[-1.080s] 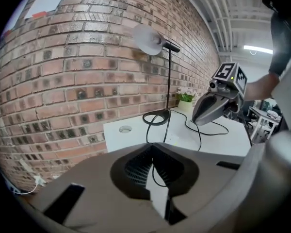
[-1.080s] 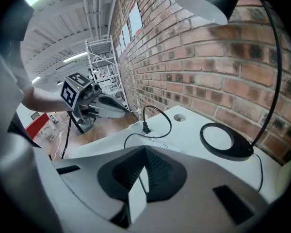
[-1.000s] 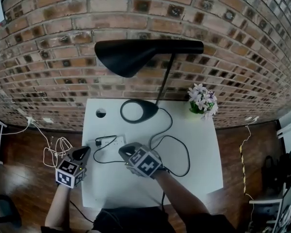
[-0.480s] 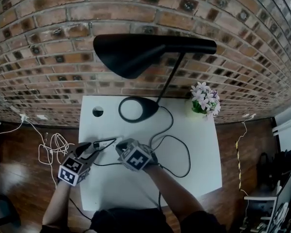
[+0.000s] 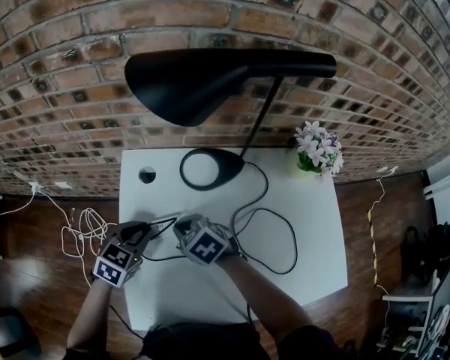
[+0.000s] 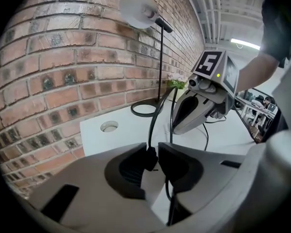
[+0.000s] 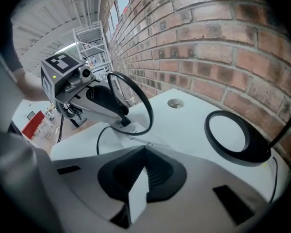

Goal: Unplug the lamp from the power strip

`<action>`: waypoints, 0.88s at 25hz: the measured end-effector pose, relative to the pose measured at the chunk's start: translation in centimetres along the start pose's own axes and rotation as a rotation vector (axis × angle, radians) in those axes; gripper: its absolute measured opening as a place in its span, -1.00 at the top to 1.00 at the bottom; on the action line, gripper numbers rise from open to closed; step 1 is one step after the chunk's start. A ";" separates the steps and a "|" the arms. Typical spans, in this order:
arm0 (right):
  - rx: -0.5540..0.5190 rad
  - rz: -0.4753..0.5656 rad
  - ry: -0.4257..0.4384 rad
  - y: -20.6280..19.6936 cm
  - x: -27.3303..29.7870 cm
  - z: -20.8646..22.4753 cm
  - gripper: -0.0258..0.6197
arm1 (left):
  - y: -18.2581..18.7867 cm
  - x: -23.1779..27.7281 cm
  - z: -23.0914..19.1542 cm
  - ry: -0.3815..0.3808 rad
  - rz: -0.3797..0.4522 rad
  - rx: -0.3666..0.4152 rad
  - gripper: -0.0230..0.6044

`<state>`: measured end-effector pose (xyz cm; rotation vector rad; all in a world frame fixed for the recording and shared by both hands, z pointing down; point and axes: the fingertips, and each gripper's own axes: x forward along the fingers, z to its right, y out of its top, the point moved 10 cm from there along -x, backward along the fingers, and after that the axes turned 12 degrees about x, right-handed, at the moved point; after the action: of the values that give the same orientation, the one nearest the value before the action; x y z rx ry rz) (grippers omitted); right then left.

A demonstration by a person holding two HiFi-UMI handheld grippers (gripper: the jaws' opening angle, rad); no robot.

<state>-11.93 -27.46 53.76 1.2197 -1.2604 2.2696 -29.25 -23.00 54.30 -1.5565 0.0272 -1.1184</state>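
A black lamp with base and wide shade stands at the back of the white table. Its black cord loops to a black plug in the white power strip at the table's left. My left gripper has just been closing its jaws; both pads now touch the plug, and the cord rises out between them. My right gripper is shut on the strip's near end. In the right gripper view the left gripper sits on the plug.
A pot of pale flowers stands at the table's back right corner. A round cable hole lies at the back left. Loose white cables lie on the wooden floor to the left. A brick wall runs behind the table.
Both grippers came down and forward onto the power strip. The left gripper moved right from the table's edge, opened its jaws, then brought them in round the plug.
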 end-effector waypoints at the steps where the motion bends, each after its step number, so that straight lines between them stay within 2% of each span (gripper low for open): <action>1: -0.009 0.001 0.004 0.1 0.1 -0.1 0.95 | -0.2 0.0 -0.1 0.003 0.002 -0.004 0.73; 6: -0.015 -0.014 -0.012 0.1 0.8 -0.1 0.94 | -0.2 0.0 -0.4 0.007 0.015 -0.014 0.73; 11: -0.079 -0.030 -0.077 0.2 1.0 -0.9 0.94 | 0.0 -0.1 -0.4 0.004 0.004 -0.034 0.74; 15: 0.005 -0.029 -0.101 0.1 0.9 -0.8 0.94 | -0.2 -0.1 -0.5 0.017 -0.009 -0.052 0.75; 18: 0.008 -0.022 -0.103 0.1 0.9 -0.8 0.93 | 0.0 -0.1 -0.6 0.023 0.003 -0.066 0.75; 20: -0.024 -0.032 -0.098 0.3 1.1 -0.9 0.93 | -0.1 -0.2 -0.6 0.025 0.007 -0.088 0.75; 22: -0.057 -0.057 -0.101 0.4 1.1 -1.0 0.93 | -0.2 -0.2 -0.6 0.032 0.008 -0.156 0.75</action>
<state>-13.41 -27.04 54.14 1.3468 -1.2983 2.1422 -29.86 -23.32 54.21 -1.6749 0.1446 -1.1572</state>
